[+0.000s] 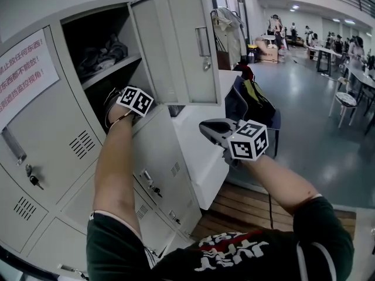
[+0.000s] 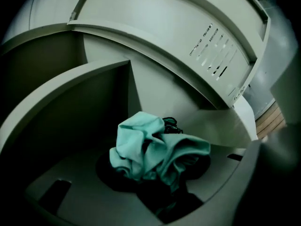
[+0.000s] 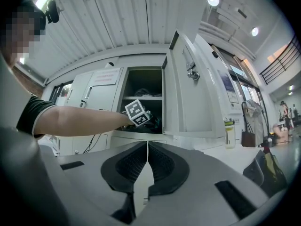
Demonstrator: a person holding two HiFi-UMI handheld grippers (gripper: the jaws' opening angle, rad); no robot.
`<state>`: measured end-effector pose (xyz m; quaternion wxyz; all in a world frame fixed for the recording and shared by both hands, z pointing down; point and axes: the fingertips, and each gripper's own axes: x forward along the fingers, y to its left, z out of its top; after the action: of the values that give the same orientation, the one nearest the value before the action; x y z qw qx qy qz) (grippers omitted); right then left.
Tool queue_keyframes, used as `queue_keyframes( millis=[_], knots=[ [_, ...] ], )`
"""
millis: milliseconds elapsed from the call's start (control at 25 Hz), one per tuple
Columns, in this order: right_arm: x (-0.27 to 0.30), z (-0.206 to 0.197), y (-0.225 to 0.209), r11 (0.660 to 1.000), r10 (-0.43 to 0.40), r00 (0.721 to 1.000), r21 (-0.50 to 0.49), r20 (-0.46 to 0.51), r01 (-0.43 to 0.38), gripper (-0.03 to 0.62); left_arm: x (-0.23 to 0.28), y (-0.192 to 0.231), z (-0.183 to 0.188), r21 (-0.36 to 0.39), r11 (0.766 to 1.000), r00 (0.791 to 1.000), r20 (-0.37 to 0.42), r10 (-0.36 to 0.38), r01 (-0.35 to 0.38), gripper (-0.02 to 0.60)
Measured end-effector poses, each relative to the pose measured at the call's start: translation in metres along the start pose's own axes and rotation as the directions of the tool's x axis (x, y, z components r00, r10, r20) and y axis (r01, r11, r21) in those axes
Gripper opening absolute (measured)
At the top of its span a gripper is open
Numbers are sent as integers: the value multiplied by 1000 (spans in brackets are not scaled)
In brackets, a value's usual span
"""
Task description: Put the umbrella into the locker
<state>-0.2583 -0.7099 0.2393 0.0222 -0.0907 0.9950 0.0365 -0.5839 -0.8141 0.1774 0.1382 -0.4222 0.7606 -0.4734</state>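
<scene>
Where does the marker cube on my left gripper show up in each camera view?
Head view: marker cube left of centre, at the mouth of the locker.
Left gripper view: not in it.
Right gripper view: cube just left of centre, at the same mouth.
Shared landmark: the open locker door.

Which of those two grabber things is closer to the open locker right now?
Left. The left gripper reaches inside the open locker, under its shelf, holding the teal umbrella. The right gripper is outside, below the open door, jaws together and empty.
</scene>
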Motion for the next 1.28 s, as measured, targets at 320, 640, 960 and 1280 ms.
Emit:
queue_keyframes(
  millis=[320,640,960,1280],
  knots=[
    [-7,-11,-14,999,-28,999,18,-15,28,35,26,1,-10,82,996,998,-46,39,-36,221],
    [-15,-15,-20,998,-45,999,30,-21,46,35,34,-15,-10,116,993,998,-57,-29,35,253],
    [-15,-19,-14,999,-25,999,44,-25,26,35,29,-35,-8,51,981,981,-44,-187,189,325],
    [-20,-25,-11,997,-10,999,70,-31,13,35,20,-25,-6,-187,943,961,22,-276,275,500]
  ],
)
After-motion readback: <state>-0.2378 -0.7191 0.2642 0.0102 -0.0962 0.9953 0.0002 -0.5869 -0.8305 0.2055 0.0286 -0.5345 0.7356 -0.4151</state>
